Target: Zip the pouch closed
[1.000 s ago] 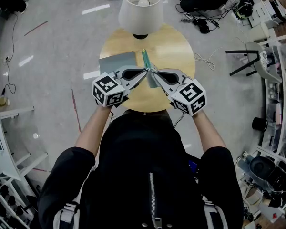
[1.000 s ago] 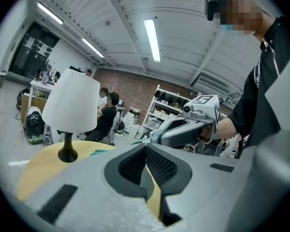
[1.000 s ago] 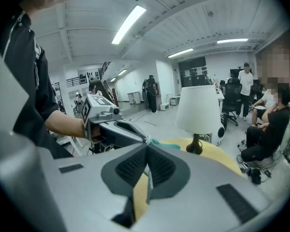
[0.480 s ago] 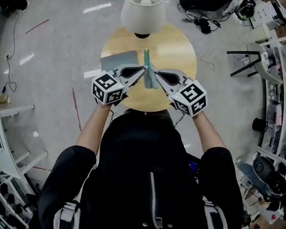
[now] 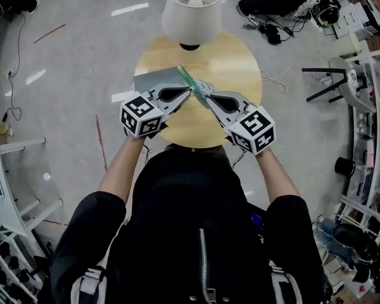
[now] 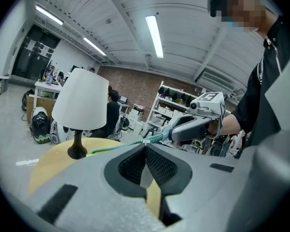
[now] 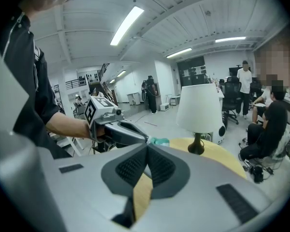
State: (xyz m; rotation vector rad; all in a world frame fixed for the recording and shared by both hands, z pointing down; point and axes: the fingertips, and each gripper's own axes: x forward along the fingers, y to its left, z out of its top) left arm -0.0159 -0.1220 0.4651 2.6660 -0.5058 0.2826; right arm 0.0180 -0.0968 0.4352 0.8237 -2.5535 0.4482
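Seen from above, a person in a black top holds a tool in each hand, and the tips meet on the near side of the lamp [image 5: 191, 11]. The left tool [image 5: 190, 92] has its jaws pressed together on what looks like the small zip pull [image 6: 144, 140]. The right tool [image 5: 200, 94], just beside it, is also pressed together. It pinches the end of the green pouch [image 5: 185, 78], probably to brace it so the zip can slide. The pouch is held in the air, edge up, slanting from the two tips towards the lamp. A grey mat [image 5: 153, 80] lies flat to the lamp's near left. The lamp stands on a round wooden desk [image 5: 237, 59], which spreads out on its near side.
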